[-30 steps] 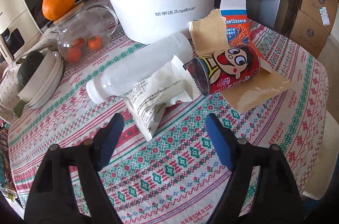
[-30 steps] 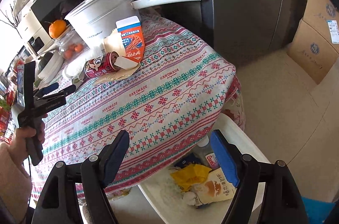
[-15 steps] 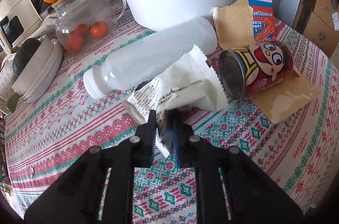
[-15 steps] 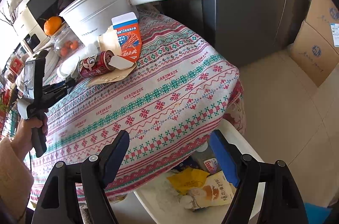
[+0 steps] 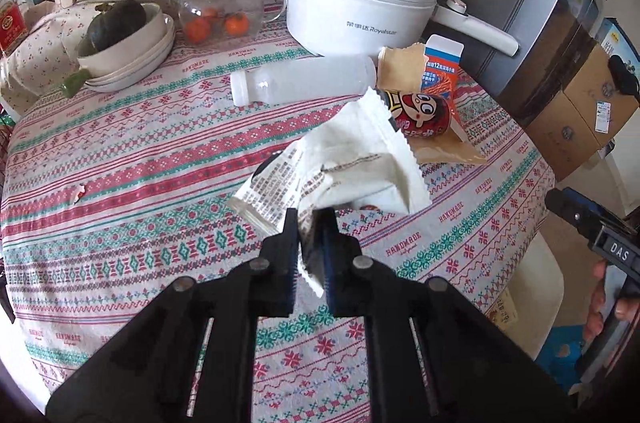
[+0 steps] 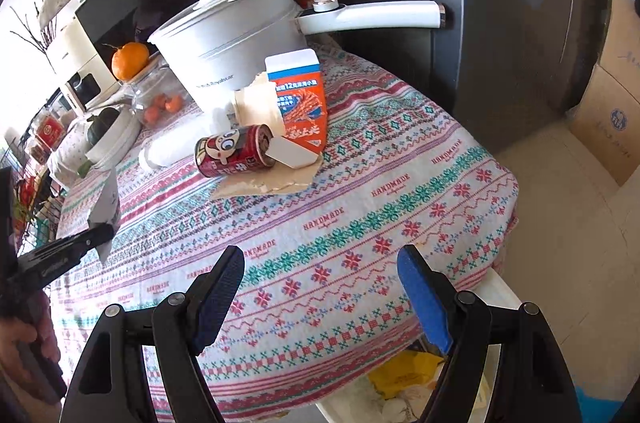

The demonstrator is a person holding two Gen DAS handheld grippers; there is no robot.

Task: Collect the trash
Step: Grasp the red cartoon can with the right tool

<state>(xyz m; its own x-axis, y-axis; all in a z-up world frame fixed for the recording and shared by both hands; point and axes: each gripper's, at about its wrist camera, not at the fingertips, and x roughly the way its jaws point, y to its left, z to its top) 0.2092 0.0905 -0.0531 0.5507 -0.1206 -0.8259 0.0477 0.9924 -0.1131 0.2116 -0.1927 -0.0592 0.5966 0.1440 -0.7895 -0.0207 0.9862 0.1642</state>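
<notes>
While we keep the left tool point(image 5: 311, 223) clamped on one corner of the white wrapper point(image 5: 352, 159), the wrapper hangs clear above the tabletop point(image 5: 140, 183), its free end fanning away from us toward the can point(image 5: 424, 115). What the next move turns on is where the bin point(image 6: 496, 289) lies from this tool: it sits on the floor below the tabletop's near-right edge, under the right tool point(image 6: 320, 295), so from the left tool the way runs to the right and down, over the cloth's edge. In the left view we catch only a pale rim there beside the hand on the right tool's grip, and we think that is the same bin, though the fisheye edge leaves it unclear. The right tool stands with its jaws wide apart and nothing between them, and it is much the nearer to the bin, yet the wrapper is already ours on the left, so the carry falls to the left hand. The wrapper's long axis runs roughly along the tool's line, so it should trail behind the jaws. The bottle point(image 5: 300, 85), the can and the carton point(image 5: 440, 71) lie by the pot point(image 5: 360, 3), well away from both tools.
</notes>
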